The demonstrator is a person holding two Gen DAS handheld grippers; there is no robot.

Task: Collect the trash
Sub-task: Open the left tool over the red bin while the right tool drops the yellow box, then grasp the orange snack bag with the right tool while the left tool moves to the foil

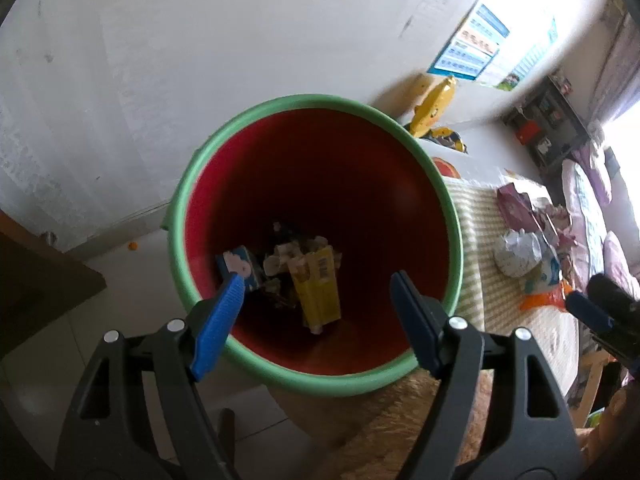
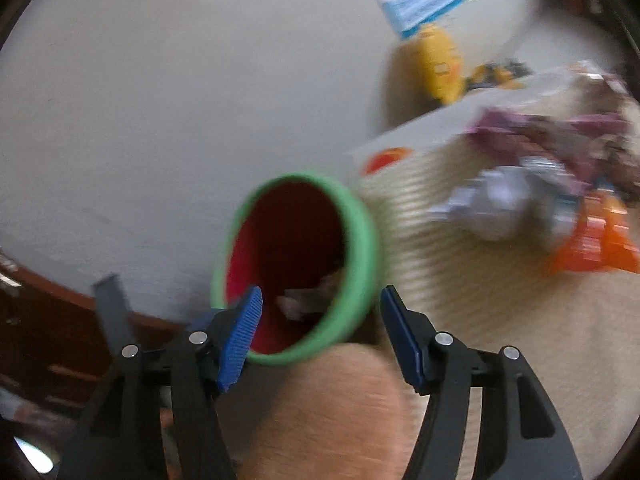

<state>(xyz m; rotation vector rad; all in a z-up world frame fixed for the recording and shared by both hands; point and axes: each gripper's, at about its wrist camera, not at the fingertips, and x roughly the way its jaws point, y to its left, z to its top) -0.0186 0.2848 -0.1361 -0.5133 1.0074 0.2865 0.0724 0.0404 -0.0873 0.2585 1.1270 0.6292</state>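
Fingers [image 1: 222, 312] of both grippers gape wide, holding nothing; the bin [image 1: 448, 200] sits mid-frame, white wall [image 1: 200, 40] above, striped mat [image 1: 476, 264] right with wrappers [image 1: 520, 256].

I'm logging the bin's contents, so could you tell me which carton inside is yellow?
The tall carton standing mid-bin is yellow; the smaller carton to its left is blue.

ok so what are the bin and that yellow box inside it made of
The bin looks like moulded plastic: smooth red inside with a soft sheen, and a thick rolled green rim. The yellow box seems to be thin printed cardboard, judging by its flat folded panels and creased edges, though a coated finish can't be ruled out.
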